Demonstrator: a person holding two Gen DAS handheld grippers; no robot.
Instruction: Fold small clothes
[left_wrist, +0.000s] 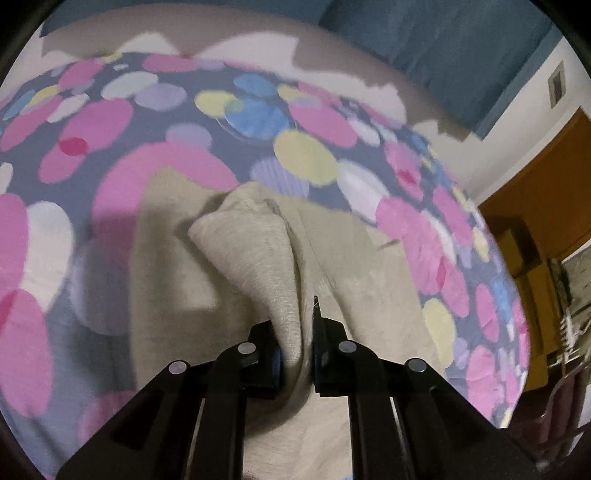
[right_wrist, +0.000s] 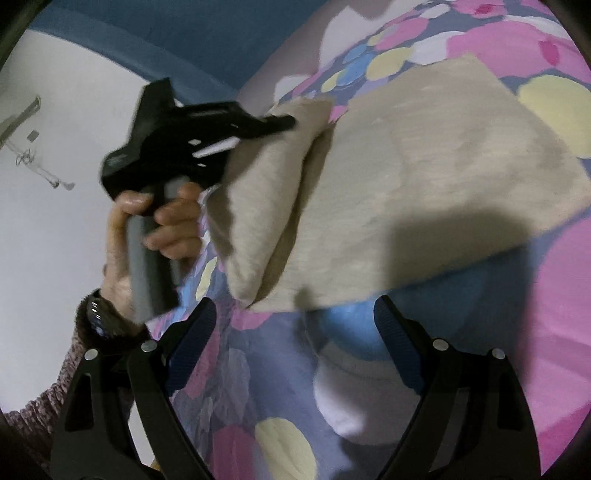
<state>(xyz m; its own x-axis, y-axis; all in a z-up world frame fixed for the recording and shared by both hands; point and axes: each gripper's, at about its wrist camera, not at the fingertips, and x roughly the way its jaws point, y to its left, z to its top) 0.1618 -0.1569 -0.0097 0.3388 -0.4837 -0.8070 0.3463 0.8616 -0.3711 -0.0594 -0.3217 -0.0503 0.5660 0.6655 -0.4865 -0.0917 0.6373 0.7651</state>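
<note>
A beige knit garment (left_wrist: 258, 251) lies on a bedspread (left_wrist: 110, 122) printed with pink, blue and yellow dots. My left gripper (left_wrist: 297, 332) is shut on a raised fold of it, and the cloth hangs bunched between the fingers. In the right wrist view the same left gripper (right_wrist: 286, 123), held by a hand (right_wrist: 173, 221), lifts the garment's (right_wrist: 424, 177) left edge so that it drapes over itself. My right gripper (right_wrist: 295, 306) stands wide open just short of the garment's near edge, above the bedspread (right_wrist: 258, 369), with nothing pressed between its pads.
A pale sheet or pillow (left_wrist: 332, 74) lies beyond the bedspread under a blue headboard wall (left_wrist: 443, 55). Brown wooden furniture (left_wrist: 546, 177) stands off the bed's right side. A white wall (right_wrist: 55, 147) is behind the hand and its knit sleeve (right_wrist: 48, 398).
</note>
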